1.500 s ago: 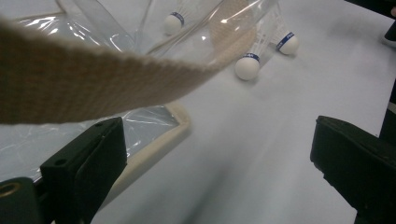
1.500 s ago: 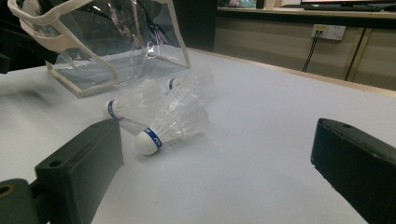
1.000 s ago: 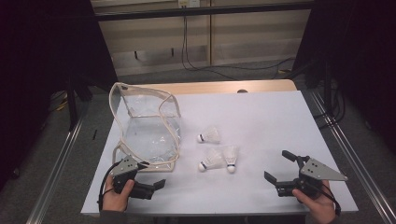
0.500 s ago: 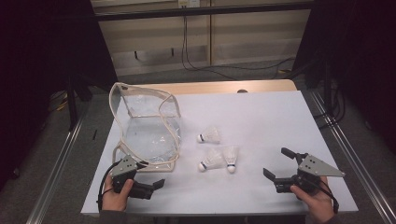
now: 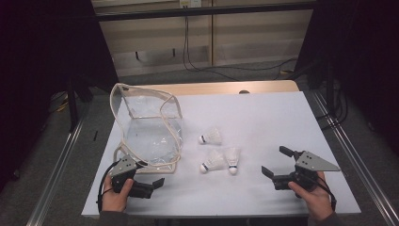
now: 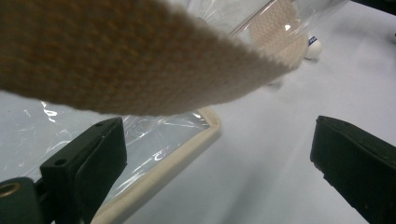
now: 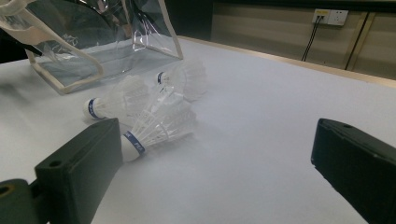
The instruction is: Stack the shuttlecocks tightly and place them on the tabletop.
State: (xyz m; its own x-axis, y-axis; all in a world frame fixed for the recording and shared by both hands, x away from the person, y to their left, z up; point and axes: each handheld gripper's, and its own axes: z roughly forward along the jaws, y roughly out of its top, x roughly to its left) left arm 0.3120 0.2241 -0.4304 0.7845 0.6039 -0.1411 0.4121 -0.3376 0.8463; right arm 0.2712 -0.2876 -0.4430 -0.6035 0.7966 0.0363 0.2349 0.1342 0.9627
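Three shuttlecocks (image 5: 217, 155) lie near the middle of the worktop (image 5: 282, 122), just beside a clear bag (image 5: 146, 127). They look very light and fragile; the cork head seems the safest hold. The blue band has writing too small to read. The right claw (image 5: 280, 165) and left claw (image 5: 151, 178) are both spread, holding nothing.
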